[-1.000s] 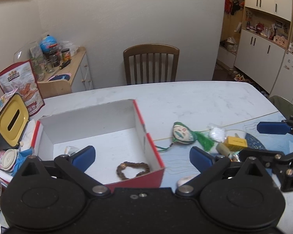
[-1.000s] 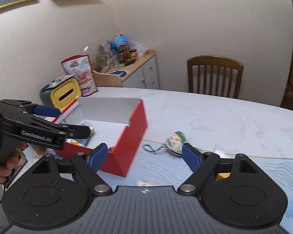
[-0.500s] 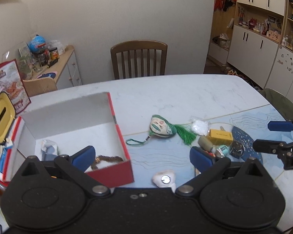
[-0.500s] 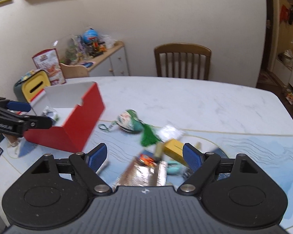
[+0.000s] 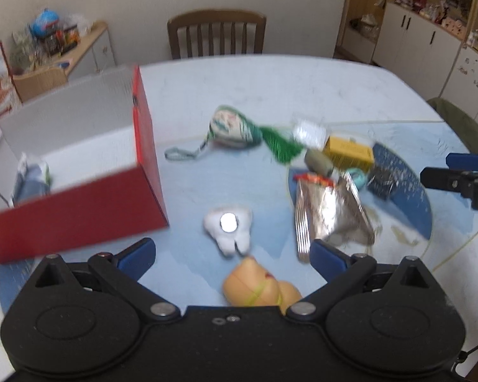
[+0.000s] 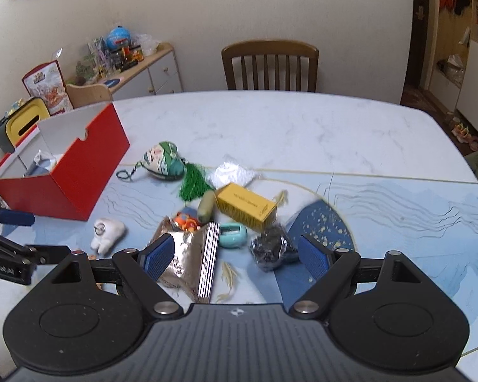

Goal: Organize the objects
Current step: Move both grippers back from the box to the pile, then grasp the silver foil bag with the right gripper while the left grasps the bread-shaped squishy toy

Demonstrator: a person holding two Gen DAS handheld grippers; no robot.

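An open red box stands at the table's left with a small packet inside. Loose items lie to its right: a white tooth plush, a green tasselled pouch, a yellow carton, a silver foil bag, a teal sharpener, a black crumpled wrapper. My left gripper is open just above a peach-coloured toy, near the tooth plush. Over the foil bag and black wrapper, my right gripper hangs open.
A wooden chair stands behind the table. A side cabinet crowded with items is at the back left. A yellow-lidded bin sits behind the box. White cupboards line the right wall.
Both grippers have swung right, away from the red box, and now hover over the pile of loose items. The left one has dropped lower toward the table. Both remain open and hold nothing.
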